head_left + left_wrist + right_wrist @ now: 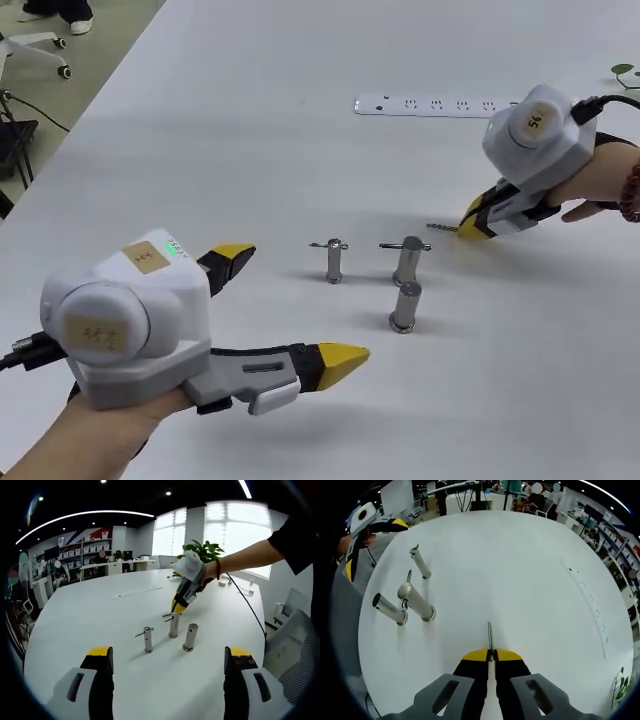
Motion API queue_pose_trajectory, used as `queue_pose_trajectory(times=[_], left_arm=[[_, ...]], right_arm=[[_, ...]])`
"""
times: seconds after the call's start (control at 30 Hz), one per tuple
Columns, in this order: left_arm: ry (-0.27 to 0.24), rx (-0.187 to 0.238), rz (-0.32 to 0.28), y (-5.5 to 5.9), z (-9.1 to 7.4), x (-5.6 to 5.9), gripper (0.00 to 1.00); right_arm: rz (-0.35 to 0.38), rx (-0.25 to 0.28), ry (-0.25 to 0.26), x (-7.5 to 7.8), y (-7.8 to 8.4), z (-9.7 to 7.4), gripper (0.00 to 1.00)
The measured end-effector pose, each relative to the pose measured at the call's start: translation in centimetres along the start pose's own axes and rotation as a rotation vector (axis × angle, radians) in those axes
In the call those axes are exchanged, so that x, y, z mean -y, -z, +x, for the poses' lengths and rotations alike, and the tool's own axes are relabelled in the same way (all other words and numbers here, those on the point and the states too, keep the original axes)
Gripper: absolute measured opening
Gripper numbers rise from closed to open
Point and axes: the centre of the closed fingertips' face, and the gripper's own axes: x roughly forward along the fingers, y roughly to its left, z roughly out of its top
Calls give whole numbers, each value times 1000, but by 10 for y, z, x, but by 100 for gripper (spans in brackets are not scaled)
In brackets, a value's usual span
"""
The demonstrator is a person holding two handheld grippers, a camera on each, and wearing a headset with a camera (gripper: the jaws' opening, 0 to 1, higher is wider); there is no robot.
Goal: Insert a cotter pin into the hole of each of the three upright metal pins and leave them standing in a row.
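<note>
Right hand-held gripper [491, 656] pinches a thin metal cotter pin [490, 632], low over the white surface [250, 130]. Left hand-held gripper [290, 306] wide, empty. Two short upright steel pins [335, 261] already cottered; third steel pin [405, 306] bare. One insertion left, by my reckoning.

Three short silvery pins are stood upright on the white counter [250, 130]. The first pin [335, 263] and second pin [407, 264] are set side by side, crossed near the top by the first cotter pin [328, 244] and second cotter pin [404, 245]. The third pin [405, 307] is parked just in front of the second, not yet pinned. The third cotter pin [442, 228] is pinched by the right gripper [470, 230], close to the second pin.
</note>
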Motion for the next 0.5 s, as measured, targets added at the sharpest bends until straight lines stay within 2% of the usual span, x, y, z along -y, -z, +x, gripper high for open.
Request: queue_pose_trajectory(times=[0.23,0.5], left_arm=[[13,-9,-3,2,0,4,91],[18,-12,-2,1,0,4,89]], right_arm=[[-51,-4,1,-7,-2,-1,0],[-51,16,14,-8,-4,-5,0]])
